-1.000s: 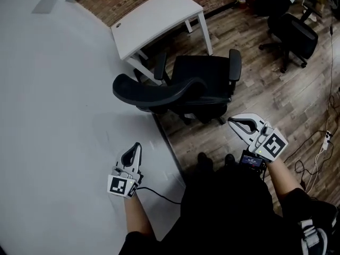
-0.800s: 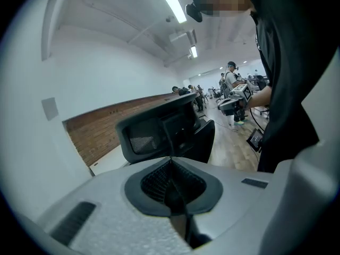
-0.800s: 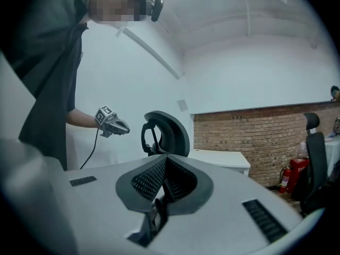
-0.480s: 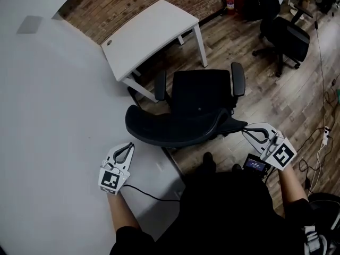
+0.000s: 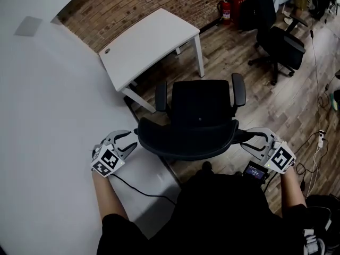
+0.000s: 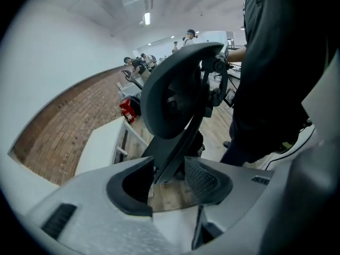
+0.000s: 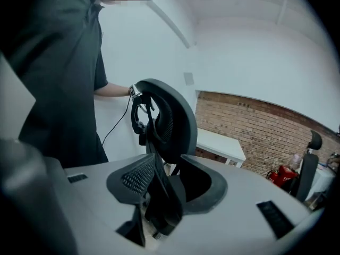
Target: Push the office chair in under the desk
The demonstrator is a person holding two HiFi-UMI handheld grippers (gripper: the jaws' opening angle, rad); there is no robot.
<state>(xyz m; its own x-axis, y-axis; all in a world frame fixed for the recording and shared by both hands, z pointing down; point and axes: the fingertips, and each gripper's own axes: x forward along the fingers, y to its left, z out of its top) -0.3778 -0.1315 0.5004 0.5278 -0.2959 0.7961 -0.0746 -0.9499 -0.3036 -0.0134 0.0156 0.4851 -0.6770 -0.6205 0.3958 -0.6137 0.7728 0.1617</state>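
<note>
Before the desk (image 5: 149, 42) stands the office chair (image 5: 201, 104) (second chair (image 5: 280, 40) beyond)

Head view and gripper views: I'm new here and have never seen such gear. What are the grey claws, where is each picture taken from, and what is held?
No robot here: a person holds a two-jaw gripper in each hand. One picture comes from a camera on their head; the others ride on the left gripper and right gripper, looking along the jaws. Both pairs of jaws have just been opening, each astride an edge of the black office chair's curved backrest, apparently not clamped. The white rectangular desk stands beyond, on the wooden floor.
</note>
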